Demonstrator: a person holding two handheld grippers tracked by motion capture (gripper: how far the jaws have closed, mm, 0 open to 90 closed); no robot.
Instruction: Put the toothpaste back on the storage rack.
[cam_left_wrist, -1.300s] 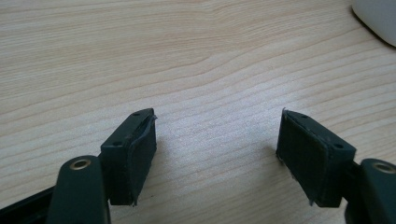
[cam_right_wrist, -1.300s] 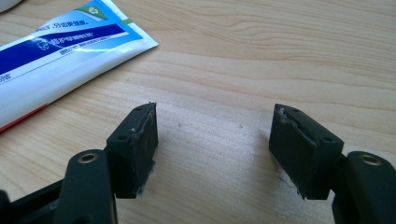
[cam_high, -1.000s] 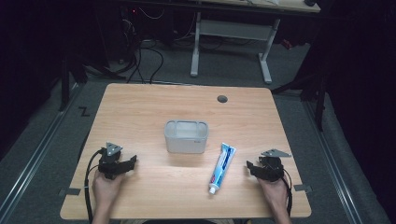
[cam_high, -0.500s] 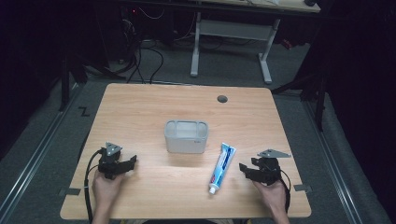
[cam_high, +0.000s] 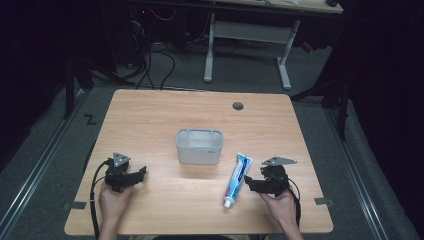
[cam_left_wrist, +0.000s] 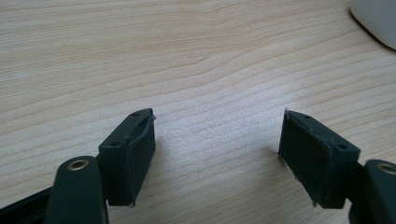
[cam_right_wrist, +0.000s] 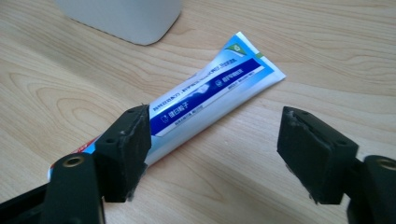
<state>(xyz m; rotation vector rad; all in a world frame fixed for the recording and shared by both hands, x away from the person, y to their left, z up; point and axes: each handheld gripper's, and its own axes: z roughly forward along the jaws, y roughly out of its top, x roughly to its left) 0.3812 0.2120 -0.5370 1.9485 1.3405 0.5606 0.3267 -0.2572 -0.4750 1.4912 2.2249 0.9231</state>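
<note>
A blue and white toothpaste tube (cam_high: 238, 179) lies flat on the wooden table (cam_high: 150, 115), right of centre, its cap toward the front edge. My right gripper (cam_high: 251, 183) hovers just right of it, pointing left. In the right gripper view the tube (cam_right_wrist: 215, 88) runs diagonally ahead, its lower end behind the left jaw; the right gripper (cam_right_wrist: 215, 128) is open, its jaws have just been opening, and no pad touches the tube. My left gripper (cam_high: 139, 174) rests at the front left, and in its own view the left gripper (cam_left_wrist: 218, 123) is open over bare wood.
A pale grey compartmented container (cam_high: 199, 146) stands at the table's centre; its corner (cam_left_wrist: 379, 19) shows in the left gripper view and its base (cam_right_wrist: 122, 16) in the right gripper view. A round cable hole (cam_high: 238, 106) sits near the far edge. A desk frame (cam_high: 247, 47) stands beyond the table.
My right gripper has moved left toward the toothpaste tube and lifted a little, and its jaws stand wider. The left hand has stayed put.
</note>
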